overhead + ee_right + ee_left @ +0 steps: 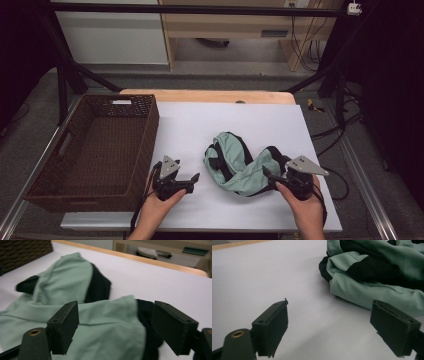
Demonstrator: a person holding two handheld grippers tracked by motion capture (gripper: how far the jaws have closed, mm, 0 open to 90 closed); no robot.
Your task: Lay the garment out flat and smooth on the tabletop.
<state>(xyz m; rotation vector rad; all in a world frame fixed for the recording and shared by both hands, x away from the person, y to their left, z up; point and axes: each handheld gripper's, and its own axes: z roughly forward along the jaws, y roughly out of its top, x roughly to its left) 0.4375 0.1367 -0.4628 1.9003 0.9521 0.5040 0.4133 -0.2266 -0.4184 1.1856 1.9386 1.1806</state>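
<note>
The garment [239,165], a crumpled piece of mint-green cloth with black panels, lies at lower centre of the high view on the white table surface [225,125], stretching from mid-frame towards the lower right. In the left gripper view it takes up the upper right; in the right gripper view it spreads across the left and centre. Larger than it, the brown wicker basket [145,130] stands at the left of the high view, well apart from the cloth. The right gripper [272,178], at lower right, is at the garment's right end; its jaws stand apart over the green cloth without pressing on it. The left gripper [195,179], at lower centre-left, sits near the garment's left edge, jaws wide with only bare table between them.
</note>
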